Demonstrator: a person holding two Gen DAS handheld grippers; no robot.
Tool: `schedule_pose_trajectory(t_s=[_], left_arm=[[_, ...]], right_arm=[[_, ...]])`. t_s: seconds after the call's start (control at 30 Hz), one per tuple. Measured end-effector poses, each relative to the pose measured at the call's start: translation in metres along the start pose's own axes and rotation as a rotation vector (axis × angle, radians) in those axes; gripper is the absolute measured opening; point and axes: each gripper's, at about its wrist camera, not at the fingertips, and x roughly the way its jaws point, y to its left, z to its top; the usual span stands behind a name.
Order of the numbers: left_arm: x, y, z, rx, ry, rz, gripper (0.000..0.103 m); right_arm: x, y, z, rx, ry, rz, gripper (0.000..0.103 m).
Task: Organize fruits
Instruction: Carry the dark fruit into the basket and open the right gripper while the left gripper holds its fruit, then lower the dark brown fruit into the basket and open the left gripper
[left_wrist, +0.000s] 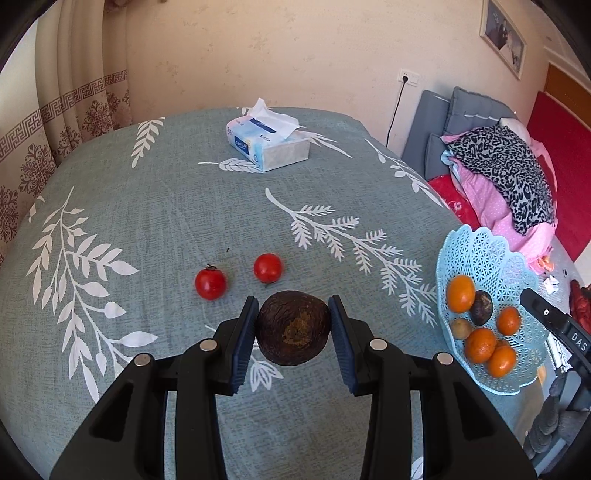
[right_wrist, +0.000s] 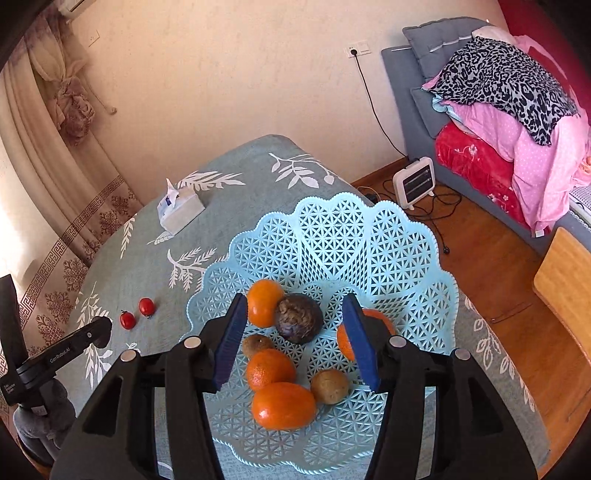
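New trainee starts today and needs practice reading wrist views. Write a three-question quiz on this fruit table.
1. True or false: the left gripper has its blue-padded fingers on either side of the wrinkled dark brown round fruit on the leaf-print grey-green tablecloth.
2. How many small red tomatoes lie on the cloth outside the pale blue lattice plastic basket?
A. one B. two C. four
3. Fill in: the right gripper hovers open over the ____.

Key
1. True; the pads flank it, though firm contact cannot be confirmed.
2. B; the second tomato sits beside the first.
3. basket, which holds orange tangerines and darker fruits.
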Motion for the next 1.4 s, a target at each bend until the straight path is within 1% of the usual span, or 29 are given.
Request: schedule_pose_trajectory(t_s=[0.1,0.17,0.3,0.53,0.7,0.8,0.87,0.9,0.93,0.97,1.07,1.2,1.3,1.4], left_arm=[[0.0,-0.018,0.001,0.028,0.005,-0.026,0.039],[0.002,-0.03,0.002,0.047,0.006,-0.037,0.039],[0.01,-0.056,0.001,0.074,0.02,-0.066,0.039],[0.018,-0.102,-0.003,0.154,0.037,-0.135,0.039],[0.023,-0.122,-0.005,0.184,0.048,-0.167,0.039],[0.025,-0.131,-0.007,0.189,0.067,-0.209,0.04],[0.025,-0.133,-0.008,0.182,0.076,-0.228,0.041],[0.024,-0.133,-0.008,0.179,0.075,-0.231,0.044],[0.023,-0.132,-0.008,0.176,0.07,-0.226,0.046],[0.022,-0.13,-0.007,0.172,0.064,-0.22,0.052],[0.018,-0.122,-0.005,0.153,0.049,-0.203,0.053],[0.011,-0.108,-0.001,0.127,0.024,-0.164,0.062],[0.006,-0.098,0.0,0.119,0.011,-0.139,0.065],[0.003,-0.086,0.0,0.098,0.008,-0.124,0.065]], right_arm=[[-0.005,-0.006,0.0,0.016,-0.022,-0.012,0.056],[-0.008,-0.01,0.0,0.028,-0.041,-0.03,0.064],[-0.015,-0.015,0.0,0.032,-0.066,-0.036,0.064],[-0.022,-0.017,0.0,0.026,-0.094,-0.037,0.064],[-0.021,-0.021,0.0,0.039,-0.092,-0.032,0.064],[-0.023,-0.022,-0.001,0.044,-0.097,-0.031,0.064],[-0.024,-0.023,-0.001,0.048,-0.101,-0.029,0.064],[-0.025,-0.023,-0.001,0.049,-0.103,-0.029,0.064],[-0.026,-0.024,-0.001,0.05,-0.105,-0.029,0.064],[-0.026,-0.023,-0.001,0.05,-0.107,-0.029,0.064],[-0.027,-0.023,-0.001,0.049,-0.107,-0.027,0.064],[-0.027,-0.018,-0.002,0.037,-0.104,-0.023,0.064],[-0.029,-0.011,-0.005,0.015,-0.111,-0.024,0.064],[-0.03,-0.004,-0.007,-0.006,-0.115,-0.02,0.065]])
